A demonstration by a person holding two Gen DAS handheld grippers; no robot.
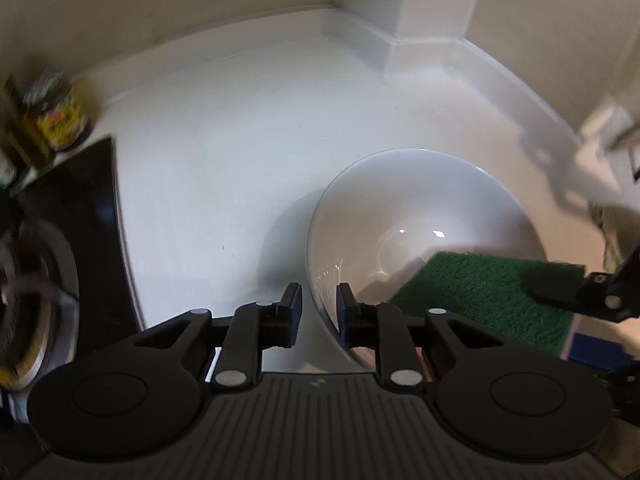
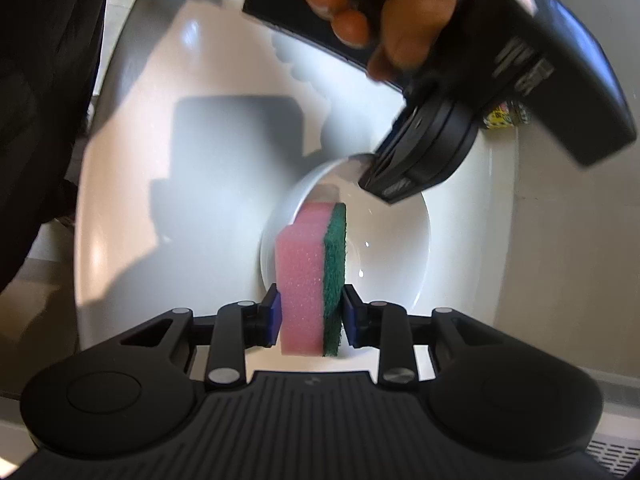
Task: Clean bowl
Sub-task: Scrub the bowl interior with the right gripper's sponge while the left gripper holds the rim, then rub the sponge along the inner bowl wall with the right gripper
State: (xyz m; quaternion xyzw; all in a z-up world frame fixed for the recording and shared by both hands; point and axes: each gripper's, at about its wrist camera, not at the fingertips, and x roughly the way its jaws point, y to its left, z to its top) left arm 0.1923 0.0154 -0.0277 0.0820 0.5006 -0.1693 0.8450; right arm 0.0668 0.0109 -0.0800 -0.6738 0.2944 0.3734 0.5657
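Right wrist – sponge [image 2: 310, 280] upright in right tongs [image 2: 310, 314] | green face rightward

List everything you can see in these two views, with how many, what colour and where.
bowl: one, white, on the counter, its near rim between the left claw's fingers
sponge: one, pink foam with a green scrub face, clamped in the right claw, over the bowl
counter: one, white, running to the wall corner
hob: one, black glass, at the left edge of the left wrist view
tin: one, yellow label, blurred, beside the hob
left claw: one, black, fingers on either side of the bowl's rim
right claw: one, black with blue pads, shut on the sponge
hand: one, holding the left claw's handle
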